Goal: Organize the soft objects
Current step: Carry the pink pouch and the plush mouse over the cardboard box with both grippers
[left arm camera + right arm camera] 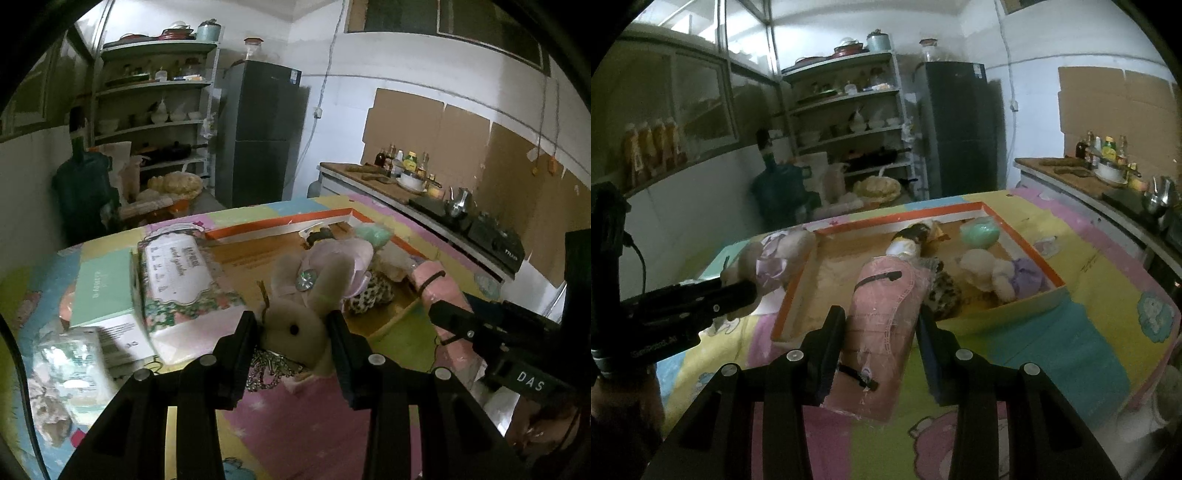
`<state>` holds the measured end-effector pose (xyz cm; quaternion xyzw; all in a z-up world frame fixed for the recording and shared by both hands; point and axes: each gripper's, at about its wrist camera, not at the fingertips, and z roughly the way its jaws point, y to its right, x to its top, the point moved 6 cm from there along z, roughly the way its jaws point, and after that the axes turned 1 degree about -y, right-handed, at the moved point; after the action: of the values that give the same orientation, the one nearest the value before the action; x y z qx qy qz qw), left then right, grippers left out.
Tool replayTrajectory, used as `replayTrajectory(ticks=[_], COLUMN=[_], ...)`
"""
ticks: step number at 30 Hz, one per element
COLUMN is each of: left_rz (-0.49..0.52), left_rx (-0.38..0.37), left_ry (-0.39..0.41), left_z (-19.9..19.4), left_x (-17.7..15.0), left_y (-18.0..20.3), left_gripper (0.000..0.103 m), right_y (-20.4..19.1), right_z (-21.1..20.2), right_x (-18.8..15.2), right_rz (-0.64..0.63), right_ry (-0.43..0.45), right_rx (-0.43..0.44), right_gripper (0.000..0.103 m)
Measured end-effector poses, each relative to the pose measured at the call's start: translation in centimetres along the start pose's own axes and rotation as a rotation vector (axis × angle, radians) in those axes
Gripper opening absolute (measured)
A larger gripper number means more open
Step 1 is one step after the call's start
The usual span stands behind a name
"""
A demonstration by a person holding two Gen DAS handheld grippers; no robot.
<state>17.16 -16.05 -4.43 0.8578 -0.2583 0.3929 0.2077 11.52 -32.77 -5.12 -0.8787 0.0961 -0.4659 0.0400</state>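
Left wrist view: the left gripper (293,328) has its 2 black fingers partly closed on the head of a beige plush rabbit (295,317), 1 pad against each side of the head, and the toy's pink dress and long ears point away toward the shallow orange-rimmed cardboard box (280,226) on the patchwork cloth of the table (295,417). A silvery chain (267,369) hangs beneath the rabbit's chin. To the left of the rabbit a floral tissue pack (177,288) lies on the cloth, with a mint-green carton (103,295) beside it and a blurred wrapped pack (66,365) nearer the camera. Inside the box lie a leopard-print soft item (371,295), a mint-green puff (373,230) and other plush pieces. At the right edge the right gripper (447,321) comes in, clamped on a pink fabric roll (439,288). Right wrist view: the right gripper (881,325) is likewise part-way closed, its pads pressing both sides of the pink fabric roll (882,306), which is bound with 2 black elastic bands and reaches over the box's near wall (1027,306) from the cloth side. In the box's far right corner sit a cream plush toy in a purple dress (1001,273) and the mint-green puff (980,232). The left gripper (738,295) shows at the left with the plush rabbit (775,258) held just outside the box's left wall.
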Motion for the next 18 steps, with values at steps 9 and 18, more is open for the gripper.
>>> replayTrajectory(ticks=[9,18], left_rz=[-0.04,-0.061], left_rx=[0.015,0.042], left_ry=[0.021,0.045], left_z=[1.1,2.4], left_x=[1.0,2.9], left_y=[1.2,2.6], left_gripper=[0.04,0.04], right_y=[1.8,3.7], right_z=[0.1,0.6], right_x=[1.3,3.4], right_rz=[-0.004,-0.016], right_ry=[0.027,0.062], right_rx=[-0.008,-0.009], right_gripper=[0.04,0.04])
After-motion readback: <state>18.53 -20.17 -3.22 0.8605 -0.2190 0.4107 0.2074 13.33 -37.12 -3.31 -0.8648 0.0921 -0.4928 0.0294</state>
